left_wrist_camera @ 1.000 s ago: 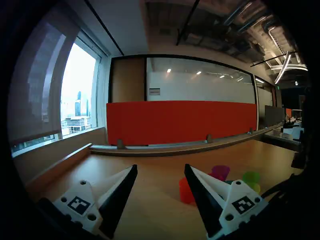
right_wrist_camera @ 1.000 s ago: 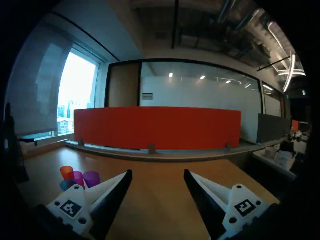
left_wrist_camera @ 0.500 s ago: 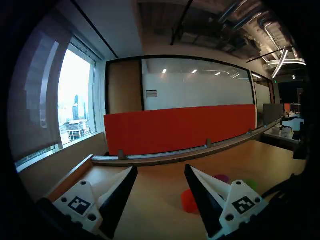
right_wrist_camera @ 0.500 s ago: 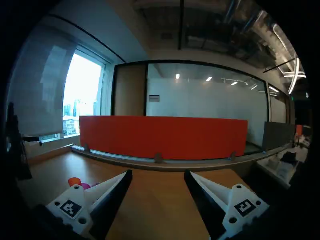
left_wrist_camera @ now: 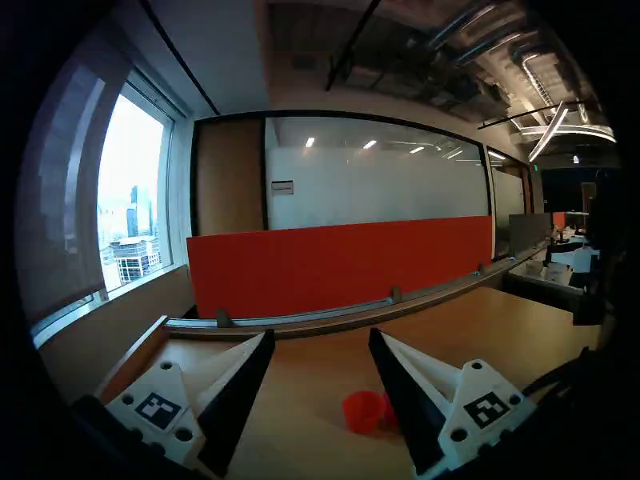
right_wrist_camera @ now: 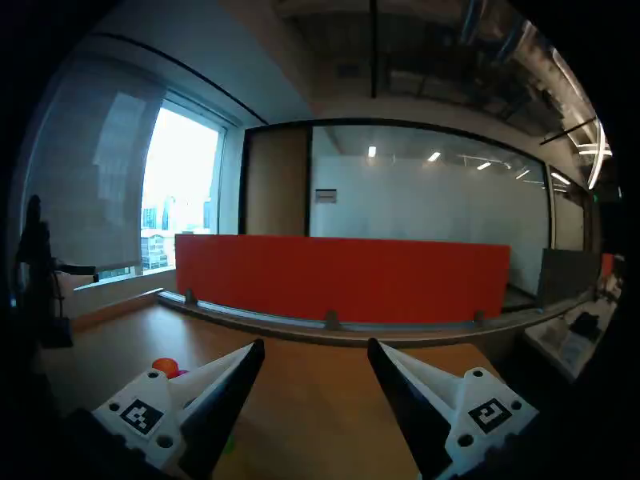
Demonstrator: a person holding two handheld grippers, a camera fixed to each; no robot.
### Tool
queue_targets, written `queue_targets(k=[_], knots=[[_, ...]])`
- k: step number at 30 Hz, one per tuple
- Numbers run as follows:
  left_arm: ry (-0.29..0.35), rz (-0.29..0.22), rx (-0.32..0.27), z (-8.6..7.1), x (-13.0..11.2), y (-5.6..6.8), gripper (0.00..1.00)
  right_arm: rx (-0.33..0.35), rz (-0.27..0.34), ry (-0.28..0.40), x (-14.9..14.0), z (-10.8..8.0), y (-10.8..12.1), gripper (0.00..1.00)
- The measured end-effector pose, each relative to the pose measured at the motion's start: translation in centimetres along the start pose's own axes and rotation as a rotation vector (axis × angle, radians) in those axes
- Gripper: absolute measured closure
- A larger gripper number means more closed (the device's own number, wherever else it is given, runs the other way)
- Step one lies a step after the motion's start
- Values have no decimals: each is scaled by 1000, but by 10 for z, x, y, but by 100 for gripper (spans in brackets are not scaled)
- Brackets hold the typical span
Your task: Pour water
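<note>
Left gripper point(left_wrist_camera: 320, 331): fingers spread wide, white bodies, black inner faces, square marker on each. Table top visible through gap.
Red cup point(left_wrist_camera: 362, 410): lower centre of frame, upright on wooden table point(left_wrist_camera: 480, 320), its right edge hidden behind finger on right side of frame.
Orange divider panel point(left_wrist_camera: 336, 264): along far table edge, mid-frame.
Window point(left_wrist_camera: 128, 216): left of frame, city buildings outside.
Ceiling pipes point(left_wrist_camera: 464, 48): upper right.

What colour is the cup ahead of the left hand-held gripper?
Red. The cup shows best in the left gripper view.
</note>
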State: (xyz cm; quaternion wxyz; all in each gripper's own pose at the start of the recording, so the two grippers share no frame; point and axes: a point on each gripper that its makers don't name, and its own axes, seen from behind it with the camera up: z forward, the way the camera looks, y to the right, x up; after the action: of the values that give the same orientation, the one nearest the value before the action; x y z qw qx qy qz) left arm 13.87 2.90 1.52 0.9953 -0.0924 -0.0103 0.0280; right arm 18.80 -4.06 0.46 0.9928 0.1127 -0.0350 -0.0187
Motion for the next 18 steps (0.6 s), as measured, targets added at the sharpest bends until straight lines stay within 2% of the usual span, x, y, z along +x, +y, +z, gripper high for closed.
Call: queue_targets(k=[8,14,18], knots=[[-17,-15,-103,1,1,22,13,139,-5,-8,2,-2,-29,0],[-22,-73,-199,1,5,39,13,244,-12,-10,5,-3,-51,0],[-20,-81,-280,-1,8,53,13,314,2,-16,5,-5,-65,0]])
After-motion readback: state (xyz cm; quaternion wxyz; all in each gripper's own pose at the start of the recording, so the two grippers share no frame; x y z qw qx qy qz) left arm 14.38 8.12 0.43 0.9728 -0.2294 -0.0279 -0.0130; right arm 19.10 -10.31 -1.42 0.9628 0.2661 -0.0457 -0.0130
